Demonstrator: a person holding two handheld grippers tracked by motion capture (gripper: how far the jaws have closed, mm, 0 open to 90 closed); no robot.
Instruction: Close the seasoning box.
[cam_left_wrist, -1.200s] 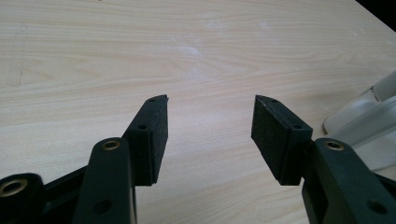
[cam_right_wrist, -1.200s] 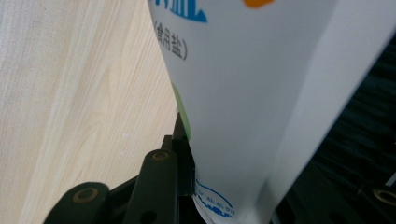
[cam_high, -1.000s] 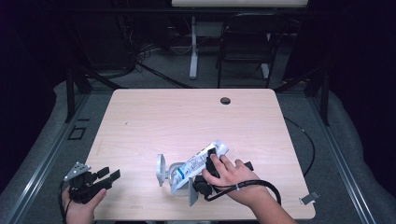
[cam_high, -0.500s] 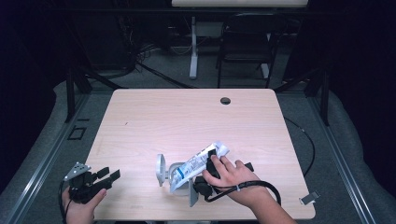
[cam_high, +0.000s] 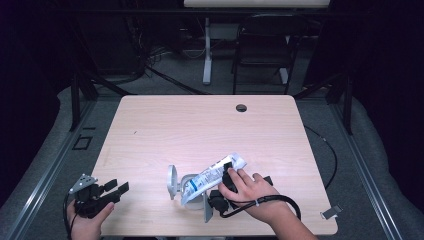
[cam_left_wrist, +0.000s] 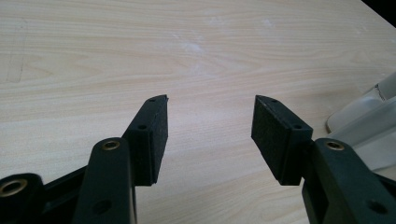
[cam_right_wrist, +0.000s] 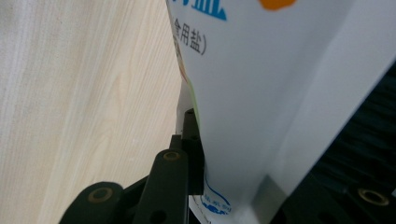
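A white salt bag (cam_high: 210, 176) with blue print lies slanted near the table's front edge, its lower end over a clear plastic container (cam_high: 194, 201) whose round lid (cam_high: 172, 181) stands up at the left. My right gripper (cam_high: 226, 170), under the person's hand, grips the bag's upper part. Its jaws have just been closing with the bag between them. In the right gripper view the bag (cam_right_wrist: 261, 84) is pressed between the pads of that gripper (cam_right_wrist: 280, 116). My left gripper (cam_high: 116, 186) rests at the table's front left corner, open and with nothing in it (cam_left_wrist: 210, 116).
The light wooden table (cam_high: 200, 125) has a dark cable hole (cam_high: 241, 107) at the back. A chair and stand legs are on the floor beyond it. The clear container's edge (cam_left_wrist: 369, 116) shows at the right of the left gripper view.
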